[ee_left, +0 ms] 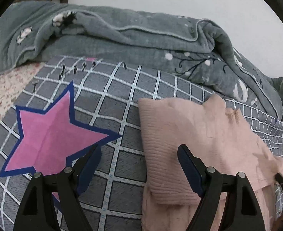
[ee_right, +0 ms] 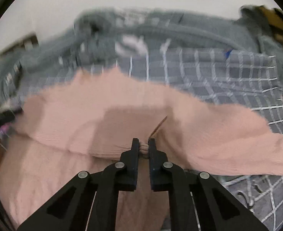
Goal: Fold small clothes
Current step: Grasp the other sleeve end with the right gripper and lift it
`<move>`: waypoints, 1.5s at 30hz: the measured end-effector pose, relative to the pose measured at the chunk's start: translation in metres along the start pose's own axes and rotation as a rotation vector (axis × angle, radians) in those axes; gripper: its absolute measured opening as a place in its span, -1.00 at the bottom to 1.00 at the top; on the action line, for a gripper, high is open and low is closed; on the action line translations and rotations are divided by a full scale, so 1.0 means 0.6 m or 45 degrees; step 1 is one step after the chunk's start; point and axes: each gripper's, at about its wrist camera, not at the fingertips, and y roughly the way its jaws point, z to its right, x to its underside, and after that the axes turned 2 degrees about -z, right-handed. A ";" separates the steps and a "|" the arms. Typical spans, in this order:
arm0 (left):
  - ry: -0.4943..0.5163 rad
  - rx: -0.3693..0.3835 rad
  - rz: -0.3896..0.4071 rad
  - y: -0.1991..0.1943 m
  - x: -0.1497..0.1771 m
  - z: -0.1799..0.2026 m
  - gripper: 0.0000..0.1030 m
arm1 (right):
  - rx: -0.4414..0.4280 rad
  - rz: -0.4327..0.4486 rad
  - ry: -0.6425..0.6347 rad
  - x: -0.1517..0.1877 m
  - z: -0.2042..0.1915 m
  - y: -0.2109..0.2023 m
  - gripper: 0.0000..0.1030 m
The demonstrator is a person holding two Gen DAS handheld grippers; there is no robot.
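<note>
2 grippers are over a bed with a pink knitted garment on it. The garment lies on a grey sheet with a white grid, to the right of a big pink star with a dark blue border that is printed on the sheet.

The left gripper has its jaws spread wide and holds nothing. Its left finger is above the lower point of the star, and its right finger is over the ribbed part of the garment, near the garment's left edge.

The right gripper has its jaws pressed together on a small bunch of the pink cloth, at an edge of the garment near the camera. From this pinch the cloth spreads out to both sides, with a long part running to the right over the grid sheet. This view is blurred.

Behind the garment, a crumpled grey quilt with white flowers lies along the far side of the bed. A floral sheet shows at the left edge.
</note>
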 end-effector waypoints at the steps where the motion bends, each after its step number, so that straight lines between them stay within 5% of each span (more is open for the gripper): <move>1: -0.004 0.010 0.009 -0.003 -0.001 0.000 0.55 | -0.008 0.017 0.001 0.001 0.004 -0.008 -0.83; 5: -0.001 -0.032 -0.025 0.010 0.001 0.007 0.56 | 0.059 -0.152 -0.034 0.019 0.006 0.035 -0.80; 11: 0.110 -0.191 -0.069 0.030 0.010 0.032 0.57 | 0.029 -0.105 0.002 0.024 0.034 -0.015 -0.35; 27: 0.102 -0.206 -0.056 0.031 0.015 0.031 0.76 | 0.360 0.080 0.390 0.108 0.366 -0.179 0.15; 33: 0.121 -0.206 -0.052 0.034 0.016 0.033 0.78 | 0.322 0.083 0.564 0.135 0.455 -0.174 0.20; 41: 0.105 -0.184 -0.059 0.037 0.015 0.030 0.81 | 0.365 0.058 0.630 0.113 0.483 -0.126 0.19; 45: 0.106 -0.185 -0.060 0.037 0.015 0.029 0.82 | 0.407 0.038 0.623 0.100 0.491 -0.108 -0.04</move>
